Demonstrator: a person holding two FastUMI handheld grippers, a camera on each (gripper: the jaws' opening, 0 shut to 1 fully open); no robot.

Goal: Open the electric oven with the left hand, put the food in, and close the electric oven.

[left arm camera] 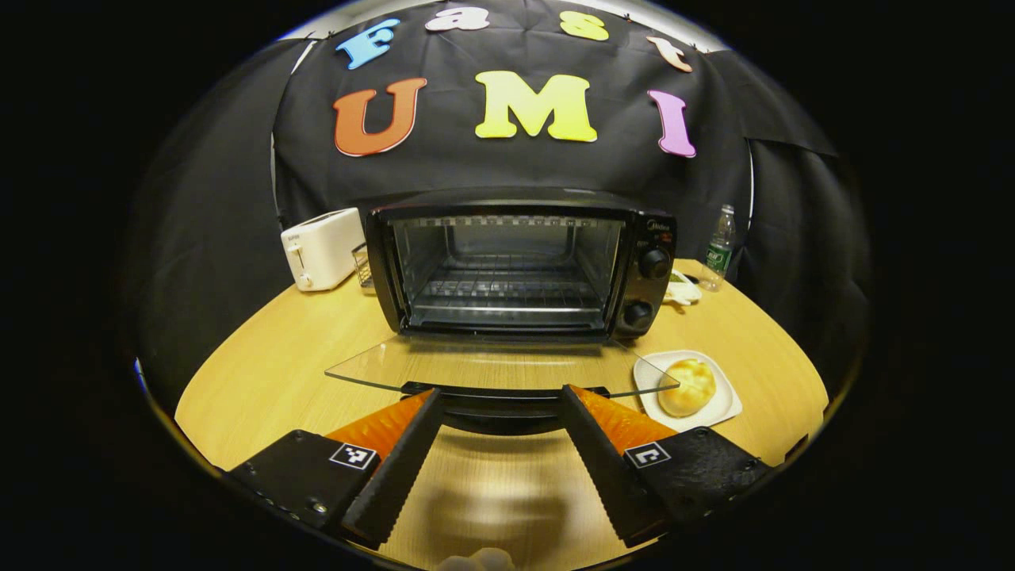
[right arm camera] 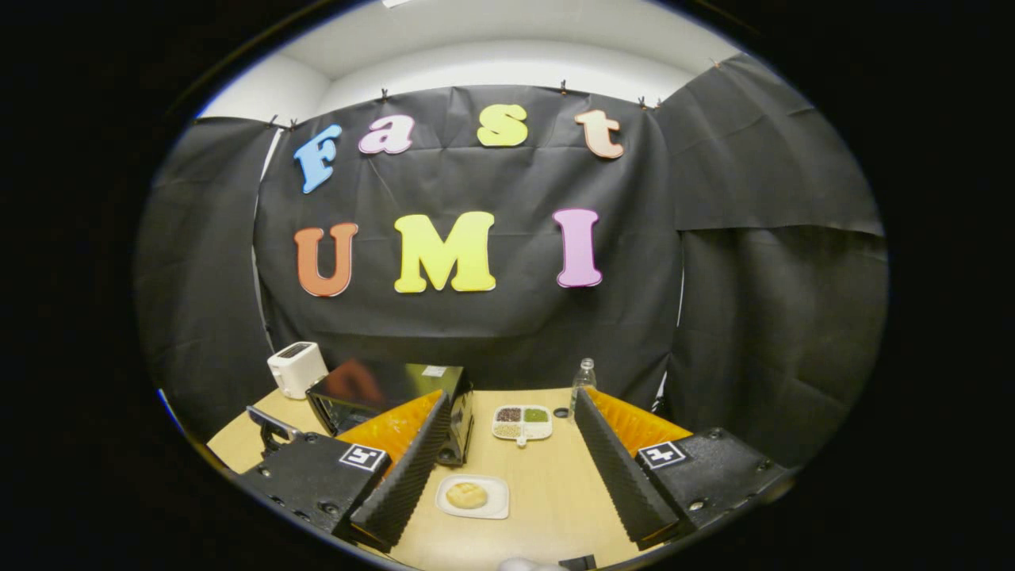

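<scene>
Black oven (left arm camera: 515, 266), white toaster (left arm camera: 321, 247), golden bun (left arm camera: 688, 386) on white plate (left arm camera: 725, 408), light wood table (left arm camera: 270, 373).

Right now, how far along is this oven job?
The oven is open: its glass door lies flat, with the left gripper spread open at its handle. The bun sits on its plate, the open right gripper above. Left: load the bun, close up.

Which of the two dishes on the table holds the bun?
The plain white plate by the open oven door's right corner holds the bun. The other, a divided dish farther back near the bottle, holds small portions in compartments.
</scene>
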